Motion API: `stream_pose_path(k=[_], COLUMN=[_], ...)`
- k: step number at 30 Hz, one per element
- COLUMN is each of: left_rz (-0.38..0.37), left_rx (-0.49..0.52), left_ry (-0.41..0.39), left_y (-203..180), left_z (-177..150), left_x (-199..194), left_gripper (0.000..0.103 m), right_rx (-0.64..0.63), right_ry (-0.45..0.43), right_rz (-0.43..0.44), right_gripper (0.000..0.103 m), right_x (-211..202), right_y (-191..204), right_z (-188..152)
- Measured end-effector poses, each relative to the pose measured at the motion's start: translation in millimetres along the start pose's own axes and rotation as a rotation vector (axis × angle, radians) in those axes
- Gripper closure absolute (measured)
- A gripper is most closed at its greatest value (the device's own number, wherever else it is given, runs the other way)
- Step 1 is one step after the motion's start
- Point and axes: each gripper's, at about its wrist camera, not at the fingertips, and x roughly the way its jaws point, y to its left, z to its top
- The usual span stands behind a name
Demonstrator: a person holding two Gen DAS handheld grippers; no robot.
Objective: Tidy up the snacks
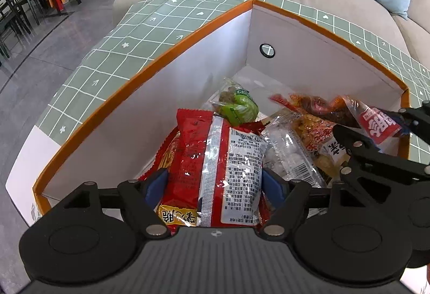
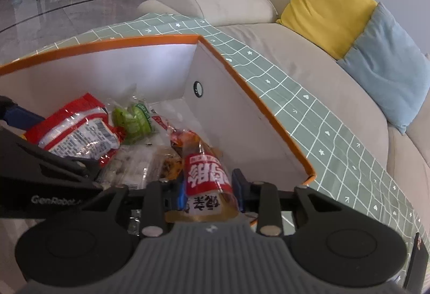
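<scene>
Crinkly red foil packet (image 1: 215, 167) between blue fingers (image 1: 271, 183).

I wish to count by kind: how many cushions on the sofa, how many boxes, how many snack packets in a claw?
Cushions: 2, yellow cushion, light blue cushion
Boxes: 1, orange-rimmed box
Packets in a claw: 2, red packet in left claw, red-labelled clear packet in right claw
Total: 5
</scene>
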Motion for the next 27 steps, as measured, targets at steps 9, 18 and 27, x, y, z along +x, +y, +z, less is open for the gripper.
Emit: stream_pose_path(k=[9, 18, 27], left_rz=[-0.021, -0.114, -0.16], left_rx=[-0.032, -0.078, -0.004], left_ry=[-0.056, -0.154, -0.343], left_y=[5.4, 8.4, -14.0], left_z=[-2.1, -5.8, -21.5], left_x=[-18.2, -61.4, -125.1], left_gripper=[0.01, 0.006, 0.006], right_rx=[0.028, 0.139, 0.356], right_ry=[0.003, -0.06, -0.152], right_rz=[0.015, 0.005, -0.028], right_gripper=[0.055, 0.036, 0.027], right_x=[-14.7, -60.6, -128.9], right_y=[-15.4, -41.0, -76.7], right_z=[3.1, -5.6, -48.6])
